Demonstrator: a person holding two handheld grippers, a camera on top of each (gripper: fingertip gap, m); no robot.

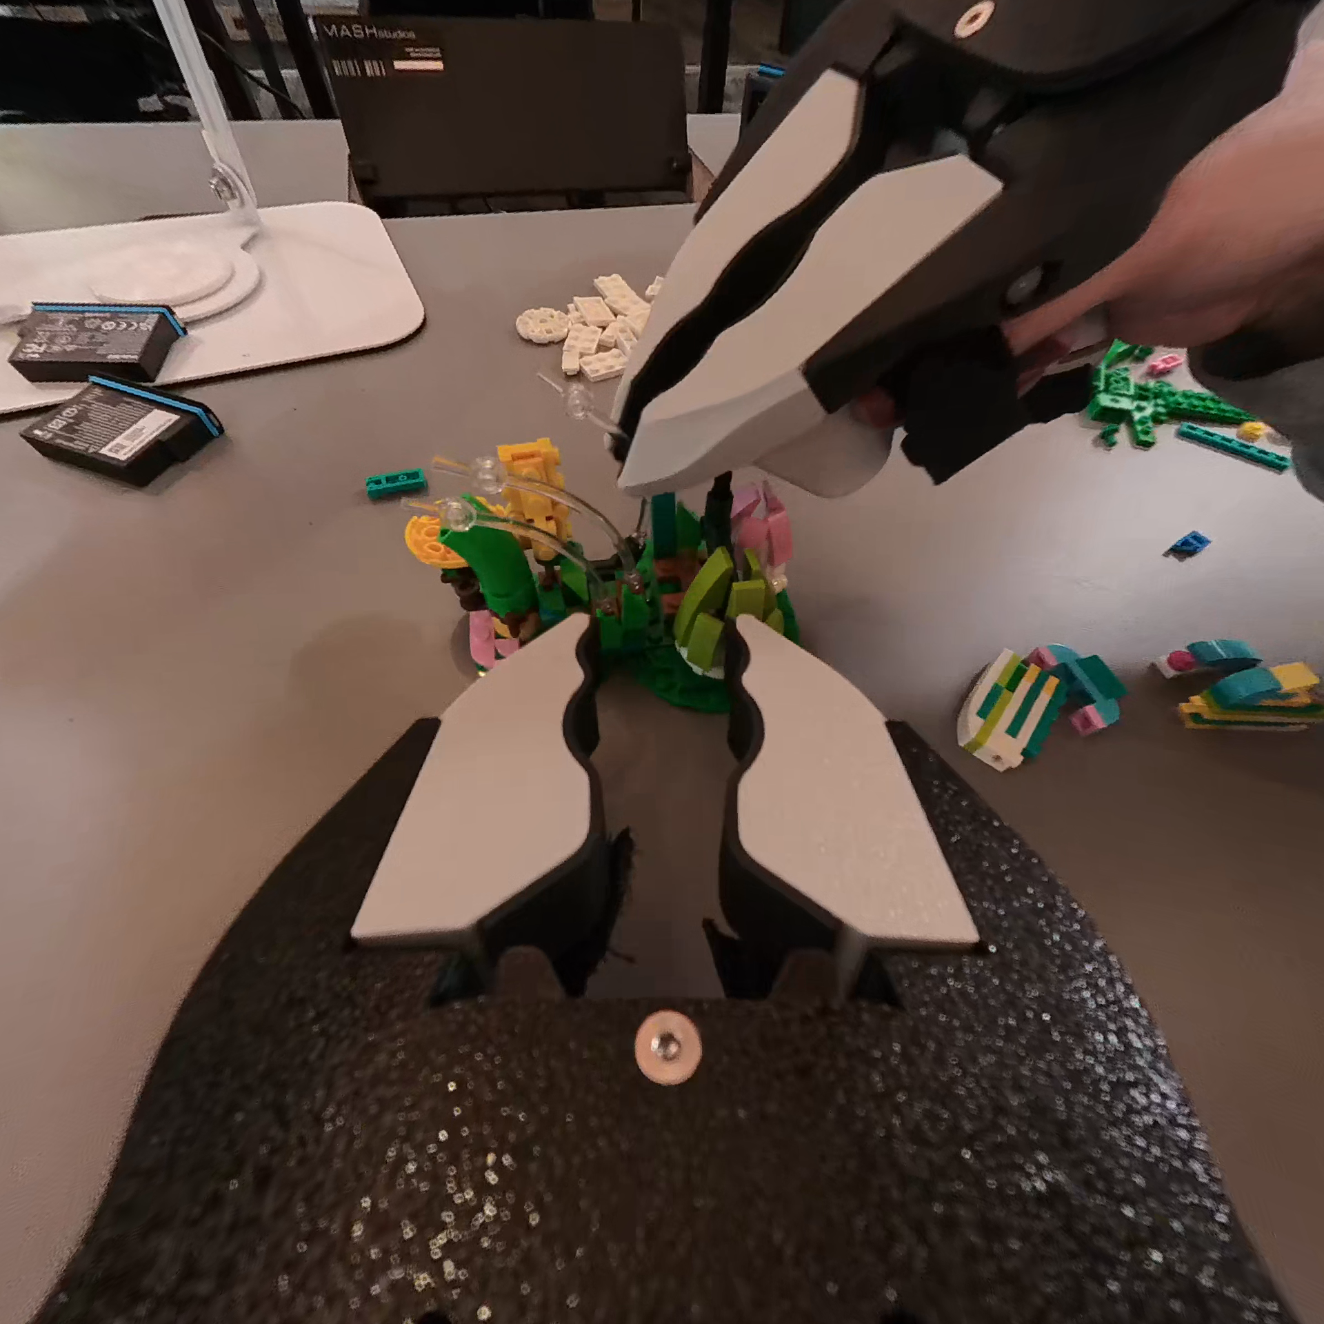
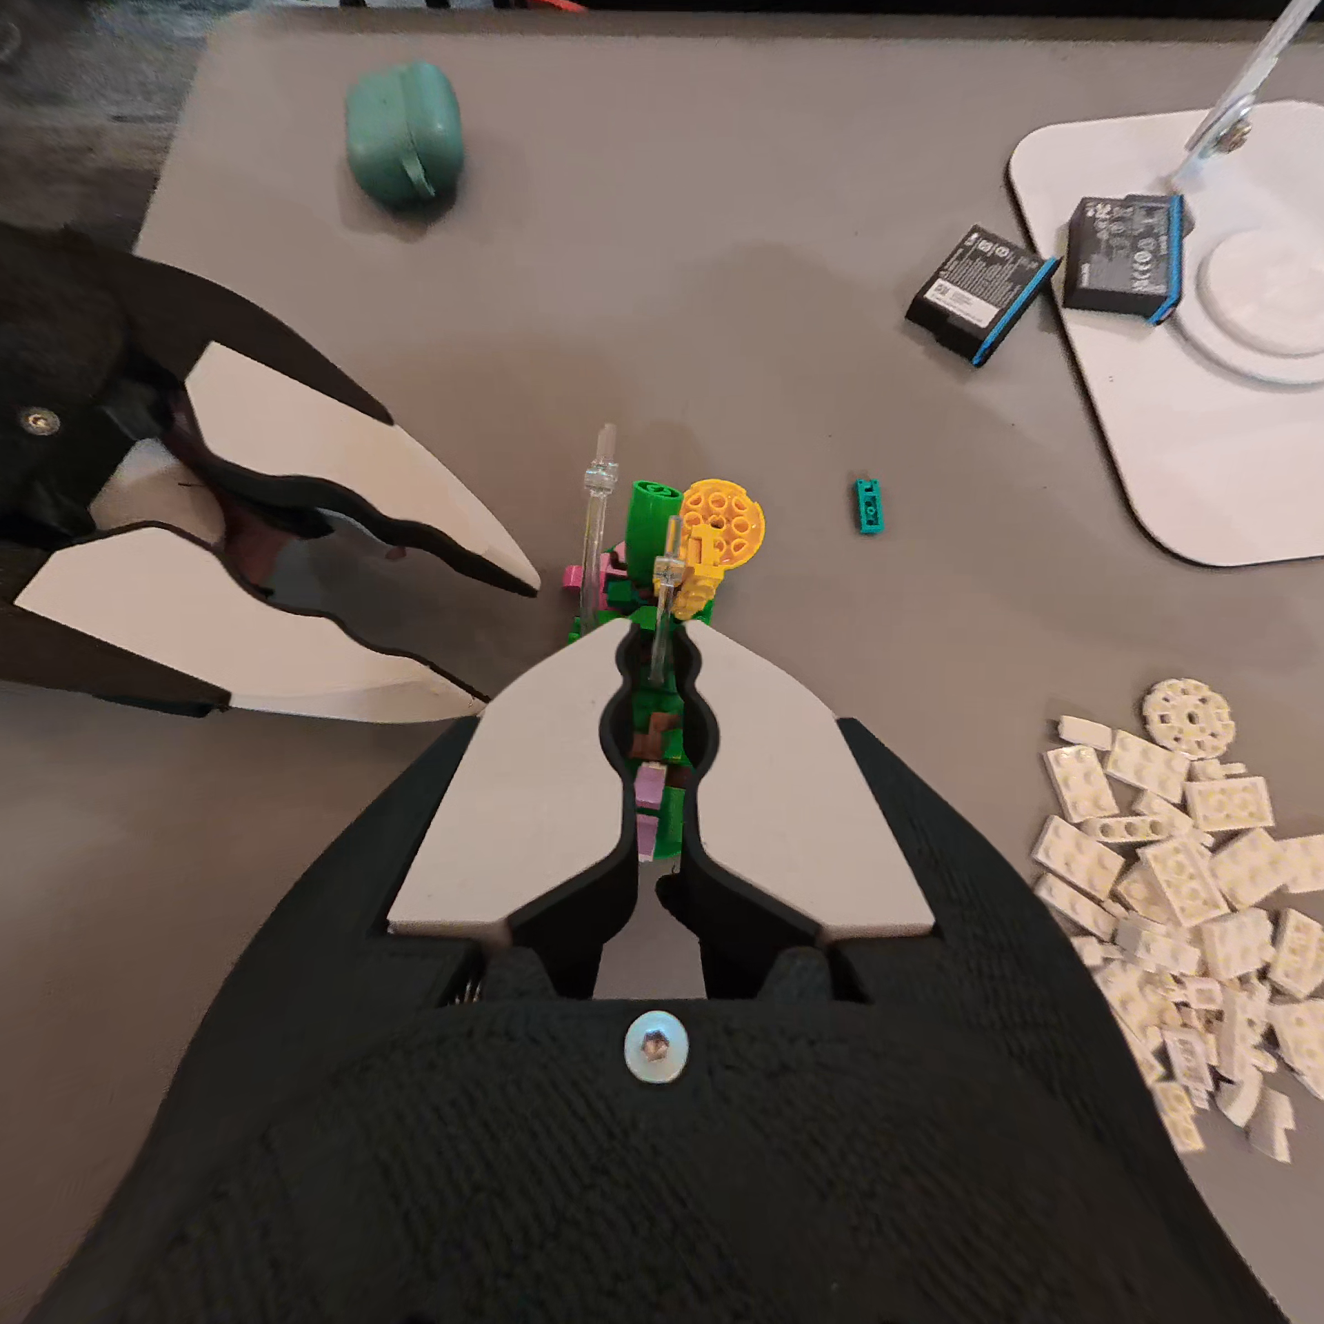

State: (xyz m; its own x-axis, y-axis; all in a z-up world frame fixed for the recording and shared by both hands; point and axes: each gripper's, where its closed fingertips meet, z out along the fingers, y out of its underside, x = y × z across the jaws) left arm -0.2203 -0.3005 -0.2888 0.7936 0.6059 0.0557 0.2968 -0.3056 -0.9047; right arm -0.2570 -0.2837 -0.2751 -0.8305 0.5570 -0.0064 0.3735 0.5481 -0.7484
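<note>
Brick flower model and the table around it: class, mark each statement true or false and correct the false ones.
1. The left gripper's jaws stand apart by the brick flower model. True.
2. The white bricks lie in a loose pile. True.
3. The small teal brick sits on the white base. False: it lies on the grey table.
4. Both black batteries lie on the white base. False: one battery does, the other battery lies on the table.

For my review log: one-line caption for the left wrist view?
Open left gripper faces a brick flower model; right gripper pinches a clear stem above.
</note>
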